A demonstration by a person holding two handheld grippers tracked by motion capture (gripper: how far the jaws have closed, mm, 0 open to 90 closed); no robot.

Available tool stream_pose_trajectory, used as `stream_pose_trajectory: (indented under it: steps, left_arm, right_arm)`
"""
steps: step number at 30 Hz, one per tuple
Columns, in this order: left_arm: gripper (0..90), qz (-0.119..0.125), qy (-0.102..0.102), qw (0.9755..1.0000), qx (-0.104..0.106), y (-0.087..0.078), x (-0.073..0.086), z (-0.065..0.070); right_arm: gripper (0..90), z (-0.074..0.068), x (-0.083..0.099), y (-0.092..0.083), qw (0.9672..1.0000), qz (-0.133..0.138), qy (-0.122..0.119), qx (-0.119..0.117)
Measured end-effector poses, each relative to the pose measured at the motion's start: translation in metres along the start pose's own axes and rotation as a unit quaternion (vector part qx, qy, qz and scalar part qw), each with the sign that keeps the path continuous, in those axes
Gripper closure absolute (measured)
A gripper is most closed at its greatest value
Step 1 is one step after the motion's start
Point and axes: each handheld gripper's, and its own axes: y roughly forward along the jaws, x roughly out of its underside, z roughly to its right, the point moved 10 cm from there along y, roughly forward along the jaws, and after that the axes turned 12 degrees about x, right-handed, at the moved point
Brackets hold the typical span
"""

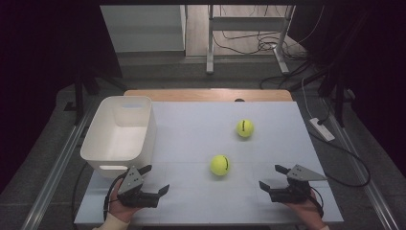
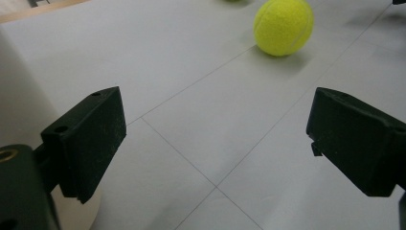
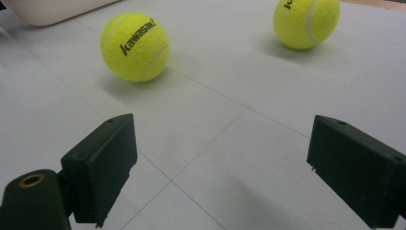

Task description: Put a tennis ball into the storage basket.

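Two yellow tennis balls lie on the white table: the nearer ball sits mid-table, the farther ball behind it to the right. My left gripper rests at the front left, jaws wide apart and empty, pointing toward the nearer ball. My right gripper sits at the front right, open and empty, with both balls ahead of it. A white plastic bin stands empty at the left.
The bin's wall is close beside my left gripper. A wooden strip runs along the table's far edge. Cables and a power strip lie on the floor to the right, beyond the table.
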Motion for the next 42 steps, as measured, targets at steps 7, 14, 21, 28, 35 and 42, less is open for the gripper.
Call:
stream_pose_trajectory:
  steps: [7, 14, 21, 28, 35, 42]
  left_arm:
    - [7.4, 0.001, 0.0, 1.0, -0.002, -0.001, 0.0, 0.0]
    - [7.4, -0.001, 0.002, 1.0, 0.0, 0.001, -0.001, 0.001]
    - [7.4, -0.002, 0.003, 1.0, 0.002, 0.002, -0.002, 0.003]
    - [7.3, -0.001, 0.004, 1.0, 0.003, 0.003, -0.006, 0.005]
    - [6.9, -0.002, 0.005, 1.0, 0.008, 0.007, -0.013, 0.009]
    - [6.3, -0.003, 0.011, 0.9999, 0.003, 0.01, -0.018, 0.012]
  right_arm:
    - [10.0, 0.0, -0.001, 0.001, 1.0, 0.001, 0.0, 0.001]
    - [10.1, 0.001, -0.002, 0.0, 1.0, 0.003, 0.002, 0.001]
    - [10.2, 0.001, -0.001, 0.0, 1.0, 0.002, 0.005, 0.002]
    - [10.2, 0.0, 0.0, 0.0, 1.0, 0.001, 0.004, 0.0]
    - [10.2, 0.001, 0.0, -0.001, 0.9999, 0.002, 0.011, -0.001]
    - [10.3, 0.001, 0.0, -0.001, 0.9999, 0.002, 0.01, -0.001]
